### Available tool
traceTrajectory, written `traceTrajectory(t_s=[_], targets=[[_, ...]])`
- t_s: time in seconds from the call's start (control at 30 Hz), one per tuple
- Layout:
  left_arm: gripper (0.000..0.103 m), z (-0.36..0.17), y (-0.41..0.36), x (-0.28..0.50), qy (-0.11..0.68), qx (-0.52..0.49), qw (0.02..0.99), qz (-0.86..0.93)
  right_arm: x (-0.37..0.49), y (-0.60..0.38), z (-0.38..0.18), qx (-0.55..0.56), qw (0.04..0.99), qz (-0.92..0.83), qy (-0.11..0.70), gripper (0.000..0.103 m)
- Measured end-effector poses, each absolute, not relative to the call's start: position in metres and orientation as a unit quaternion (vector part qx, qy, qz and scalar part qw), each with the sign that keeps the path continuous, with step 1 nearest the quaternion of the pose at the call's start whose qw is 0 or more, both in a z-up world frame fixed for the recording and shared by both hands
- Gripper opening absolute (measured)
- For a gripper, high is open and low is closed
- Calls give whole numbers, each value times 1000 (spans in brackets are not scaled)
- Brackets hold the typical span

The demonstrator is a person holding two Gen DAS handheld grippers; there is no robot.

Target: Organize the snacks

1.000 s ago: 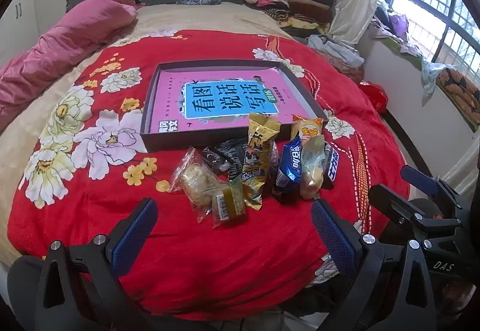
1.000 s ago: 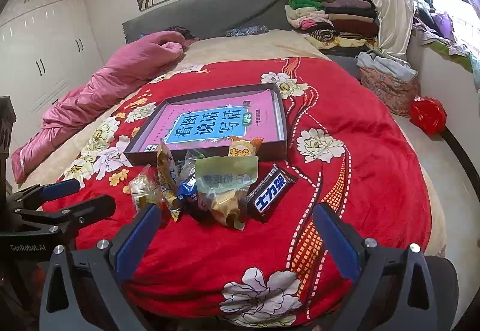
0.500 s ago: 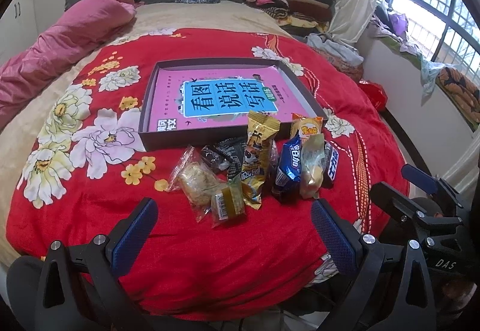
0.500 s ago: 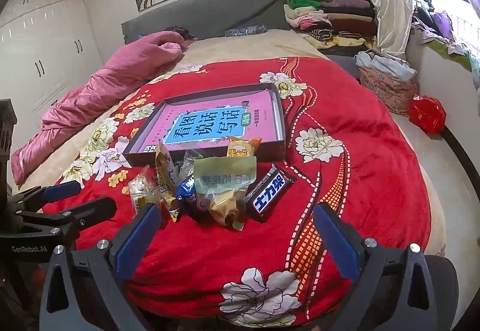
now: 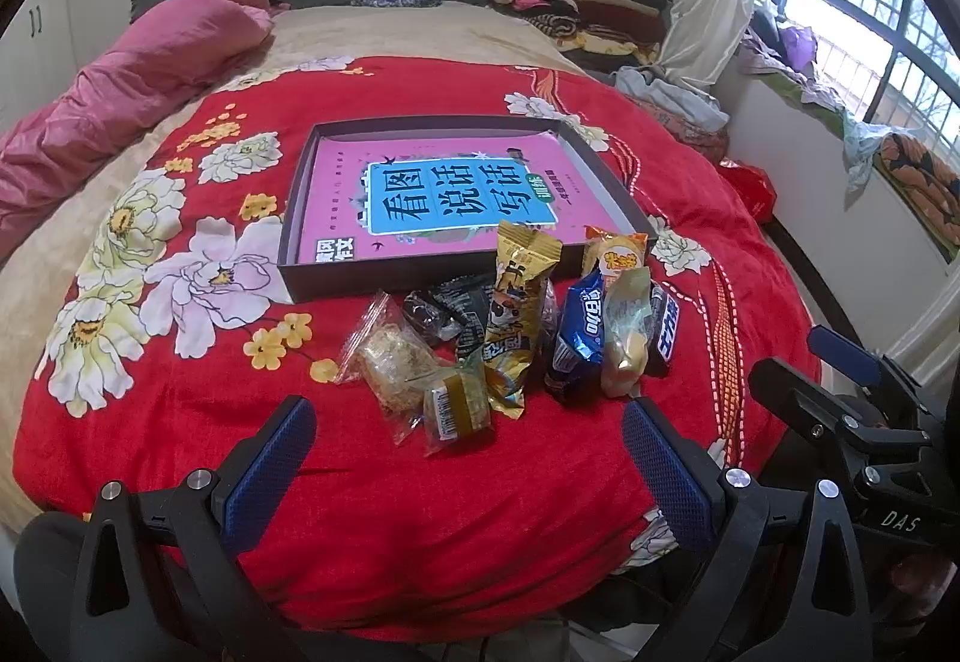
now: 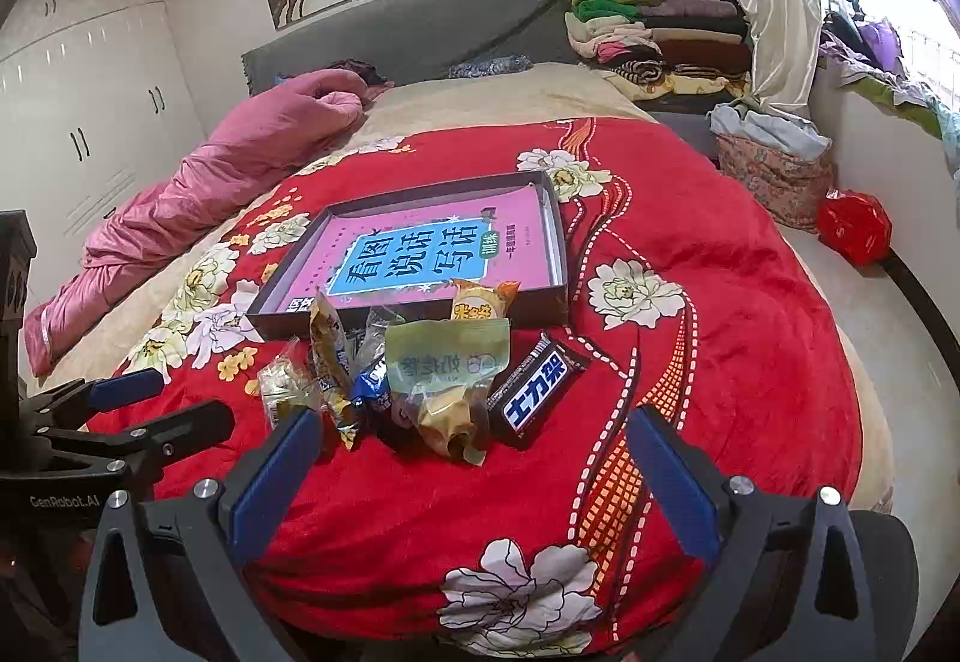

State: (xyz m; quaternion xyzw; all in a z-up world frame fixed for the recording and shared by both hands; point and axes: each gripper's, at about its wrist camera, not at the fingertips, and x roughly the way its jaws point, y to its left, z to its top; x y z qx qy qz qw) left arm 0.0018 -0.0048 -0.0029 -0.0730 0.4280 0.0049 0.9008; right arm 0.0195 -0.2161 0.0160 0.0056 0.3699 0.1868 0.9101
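Snacks piled on the red bedspread, touching the near wall of the dark tray that holds a pink book. Left gripper fingers spread wide, empty, hovering just short of the pile; the clear packet and green candy lie nearest, between the fingers. Right gripper fingers also spread, empty; the black chocolate bar and pale green packet sit just ahead, between them.
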Motion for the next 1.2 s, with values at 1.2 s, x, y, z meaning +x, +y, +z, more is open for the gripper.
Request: traceTrajectory(t_s=[1.2], targets=[[102,-22,10,10,450,-96,888,14,29,-225,8,24,906,179,383,102]])
